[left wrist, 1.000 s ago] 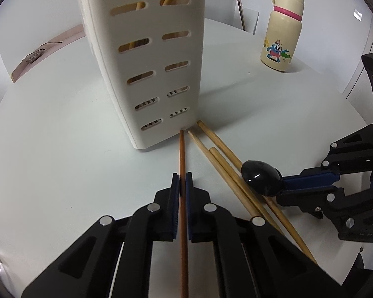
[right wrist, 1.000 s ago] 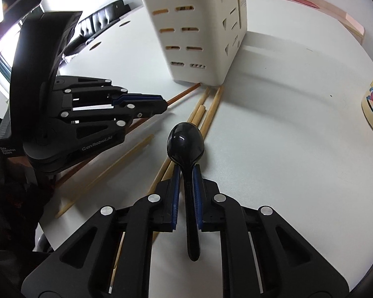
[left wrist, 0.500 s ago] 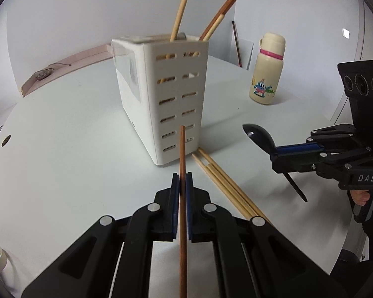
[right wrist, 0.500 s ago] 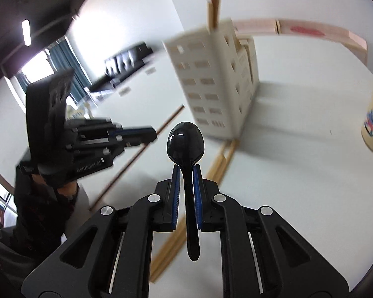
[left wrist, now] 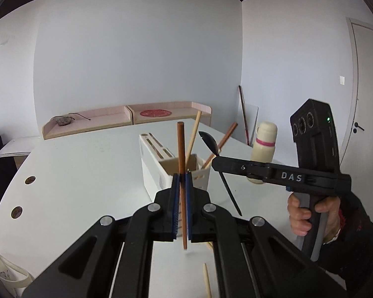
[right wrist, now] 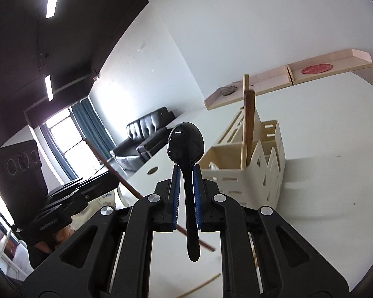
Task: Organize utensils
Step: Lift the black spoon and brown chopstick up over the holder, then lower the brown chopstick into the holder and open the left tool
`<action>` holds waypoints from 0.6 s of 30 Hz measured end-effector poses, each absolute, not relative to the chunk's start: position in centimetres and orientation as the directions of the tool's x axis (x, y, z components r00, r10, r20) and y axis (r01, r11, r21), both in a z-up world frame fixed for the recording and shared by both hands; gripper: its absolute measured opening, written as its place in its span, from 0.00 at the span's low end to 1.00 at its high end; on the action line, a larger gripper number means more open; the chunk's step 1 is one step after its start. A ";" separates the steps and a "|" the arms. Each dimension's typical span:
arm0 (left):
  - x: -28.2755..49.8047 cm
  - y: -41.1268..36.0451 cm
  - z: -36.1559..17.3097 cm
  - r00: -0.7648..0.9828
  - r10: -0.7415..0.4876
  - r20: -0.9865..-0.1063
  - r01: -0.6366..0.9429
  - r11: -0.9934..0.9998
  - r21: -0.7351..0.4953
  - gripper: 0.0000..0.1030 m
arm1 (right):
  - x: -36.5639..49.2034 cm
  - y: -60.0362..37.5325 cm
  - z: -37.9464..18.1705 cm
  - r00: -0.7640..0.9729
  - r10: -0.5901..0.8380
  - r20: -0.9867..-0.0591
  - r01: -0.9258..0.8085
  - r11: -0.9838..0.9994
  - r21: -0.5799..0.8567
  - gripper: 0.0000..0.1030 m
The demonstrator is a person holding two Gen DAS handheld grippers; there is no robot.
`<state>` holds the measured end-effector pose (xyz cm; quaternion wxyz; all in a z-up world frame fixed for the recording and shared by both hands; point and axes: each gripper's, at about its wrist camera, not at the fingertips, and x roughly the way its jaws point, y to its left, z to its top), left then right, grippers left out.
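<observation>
My left gripper (left wrist: 182,177) is shut on a dark brown chopstick (left wrist: 180,149) and holds it upright, lifted above the table in front of the white utensil holder (left wrist: 151,171). My right gripper (right wrist: 186,171) is shut on a black spoon (right wrist: 185,141), bowl up, raised to the left of the holder (right wrist: 238,178). In the left wrist view the right gripper (left wrist: 215,160) and its spoon (left wrist: 209,140) hang just right of the holder's top. Chopsticks (right wrist: 248,119) stand in the holder.
A cream bottle with a pink band (left wrist: 263,146) stands on the white table (left wrist: 74,173) behind the right gripper. Loose light chopsticks (left wrist: 207,283) lie on the table below the grippers. Pink shelving (left wrist: 126,119) lines the far edge.
Both grippers have risen well above the table with their utensils and tilted up. The holder now sits lower and farther away in both views.
</observation>
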<state>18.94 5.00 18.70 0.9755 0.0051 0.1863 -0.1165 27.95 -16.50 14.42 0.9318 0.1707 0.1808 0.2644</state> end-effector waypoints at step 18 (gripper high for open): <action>19.4 5.6 25.5 0.956 -0.221 -0.194 0.211 0.975 -0.071 0.00 | 33.8 -18.2 15.9 0.819 0.563 -0.108 -0.452 0.750 0.483 0.10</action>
